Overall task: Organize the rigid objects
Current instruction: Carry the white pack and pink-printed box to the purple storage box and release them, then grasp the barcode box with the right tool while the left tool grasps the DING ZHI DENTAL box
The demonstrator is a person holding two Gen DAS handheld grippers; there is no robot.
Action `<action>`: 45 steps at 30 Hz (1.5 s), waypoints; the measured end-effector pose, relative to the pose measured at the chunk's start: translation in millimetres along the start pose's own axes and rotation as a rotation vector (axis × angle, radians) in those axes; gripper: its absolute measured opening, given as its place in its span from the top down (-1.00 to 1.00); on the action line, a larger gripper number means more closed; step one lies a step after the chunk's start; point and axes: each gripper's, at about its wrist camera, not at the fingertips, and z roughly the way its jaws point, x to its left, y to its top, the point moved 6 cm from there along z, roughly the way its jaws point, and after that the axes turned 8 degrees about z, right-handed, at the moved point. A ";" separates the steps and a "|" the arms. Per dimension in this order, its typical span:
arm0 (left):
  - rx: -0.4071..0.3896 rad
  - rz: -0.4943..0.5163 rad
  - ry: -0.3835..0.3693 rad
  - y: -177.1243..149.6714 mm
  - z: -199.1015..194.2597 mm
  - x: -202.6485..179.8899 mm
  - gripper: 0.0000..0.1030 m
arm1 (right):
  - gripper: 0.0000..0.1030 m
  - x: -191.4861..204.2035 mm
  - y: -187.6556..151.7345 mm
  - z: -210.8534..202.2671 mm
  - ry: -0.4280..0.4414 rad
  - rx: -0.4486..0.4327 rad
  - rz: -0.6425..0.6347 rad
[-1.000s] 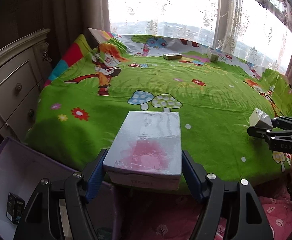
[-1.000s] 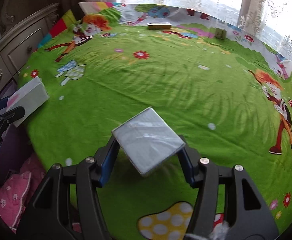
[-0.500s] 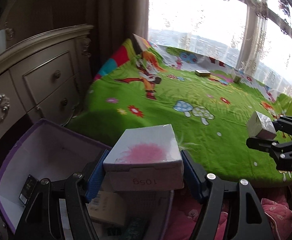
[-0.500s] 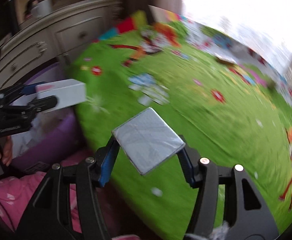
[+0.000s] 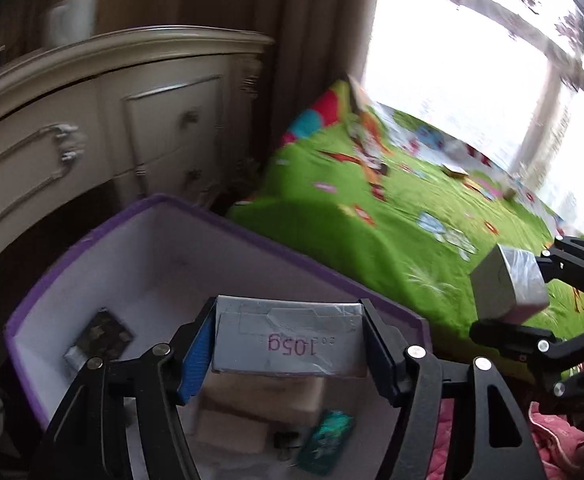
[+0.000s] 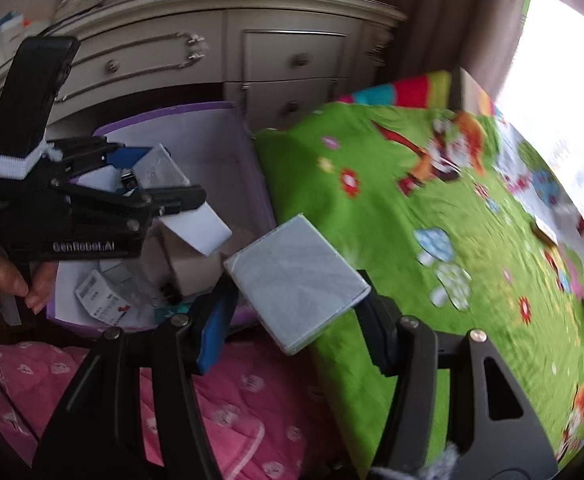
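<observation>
Boxes wrapped in clear film sat in both grippers. The left gripper (image 5: 290, 344) held a flat white carton (image 5: 288, 338) crosswise between its blue-lined pads, its near end face printed with "105g" upside down in pink; the jaws were closing on it, and it hung over the open purple bin (image 5: 252, 240). The right gripper (image 6: 296, 308) clamped a smaller grey-white packet (image 6: 298, 282) by two opposite edges, tilted corner-down, above the edge of the bed and just beside the bin (image 6: 260, 184). In the left wrist view that same packet (image 5: 510, 284) showed at the right, pinched in the black jaws of the right gripper (image 5: 520, 300).

Inside the bin, white-lined with a purple rim, lay a dark patterned pack (image 5: 106, 334) by the far-left wall, tan cartons (image 5: 260, 400) under the held carton, and a teal packet (image 5: 326, 440) near the front. A printed label (image 6: 96, 300) lay on the bin's floor.

A hand (image 6: 4, 280) gripped the left gripper's handle (image 6: 72, 208). The bin stood on the floor between a cream dresser (image 5: 92, 128) with ornate handles and the bed, whose green cartoon sheet (image 5: 372, 232) carried mushrooms and flowers. A white mug (image 5: 72, 20) stood on the dresser, brown curtains (image 5: 284, 40) hung beside a bright window (image 5: 452, 80), and pink quilted fabric (image 6: 232, 400) lay below the grippers.
</observation>
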 end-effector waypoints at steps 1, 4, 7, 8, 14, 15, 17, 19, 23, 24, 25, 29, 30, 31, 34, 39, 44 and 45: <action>-0.001 -0.010 0.016 -1.7 -6.0 9.9 -0.30 | -0.19 7.5 4.1 0.8 0.012 -0.002 -0.020; -0.020 -0.023 0.069 -2.6 -22.1 30.2 -0.30 | -0.19 34.3 19.2 1.0 0.053 -0.019 -0.086; -0.046 -0.052 0.116 -2.8 -39.3 51.6 -0.30 | -0.19 59.1 33.2 2.1 0.093 -0.032 -0.142; -0.053 -0.066 0.126 -2.5 -44.0 58.2 -0.30 | -0.19 65.6 36.4 2.9 0.103 -0.035 -0.153; -0.082 -0.114 0.187 -3.0 -61.7 88.4 -0.30 | -0.19 112.5 43.3 9.8 0.157 -0.026 -0.258; -0.084 -0.119 0.193 -2.3 -62.3 91.4 -0.30 | -0.19 118.0 42.2 11.1 0.161 -0.022 -0.270; -0.087 -0.130 0.204 -2.1 -63.8 97.6 -0.30 | -0.19 128.9 39.9 14.9 0.171 -0.013 -0.295; -0.085 -0.133 0.210 -2.5 -64.7 100.6 -0.30 | -0.19 138.1 37.4 18.8 0.188 -0.003 -0.311; -0.077 -0.129 0.230 -4.3 -63.8 101.1 -0.31 | -0.19 147.6 31.8 23.4 0.213 0.005 -0.329; -0.075 -0.128 0.239 -5.1 -63.6 101.4 -0.32 | -0.19 148.5 30.8 24.3 0.226 0.007 -0.326; -0.076 -0.130 0.257 -5.8 -64.4 102.6 -0.32 | -0.20 148.6 29.9 24.6 0.241 0.006 -0.322; -0.105 -0.162 0.408 -0.1 -72.9 107.1 -0.83 | -0.61 146.0 25.8 25.9 0.321 0.000 -0.301; -0.121 -0.169 0.415 5.6 -74.4 104.4 -0.87 | -0.65 140.7 24.5 24.9 0.321 -0.011 -0.290; -0.134 -0.168 0.401 12.1 -73.4 100.2 -0.89 | -0.69 128.7 22.7 23.4 0.317 -0.030 -0.275; -0.151 -0.094 0.337 40.5 -53.8 66.6 -1.00 | -0.69 82.2 19.8 26.0 0.245 -0.047 -0.221; -0.063 0.199 0.132 86.9 24.3 -52.6 -1.00 | -0.70 -85.2 -0.3 42.3 0.026 -0.006 0.083; -0.006 0.494 -0.115 127.6 119.6 -198.2 -1.00 | -0.71 -271.5 -46.9 30.6 -0.222 0.024 0.458; 0.006 0.543 -0.143 137.8 146.1 -226.4 -1.00 | -0.73 -308.9 -59.4 25.1 -0.273 0.025 0.540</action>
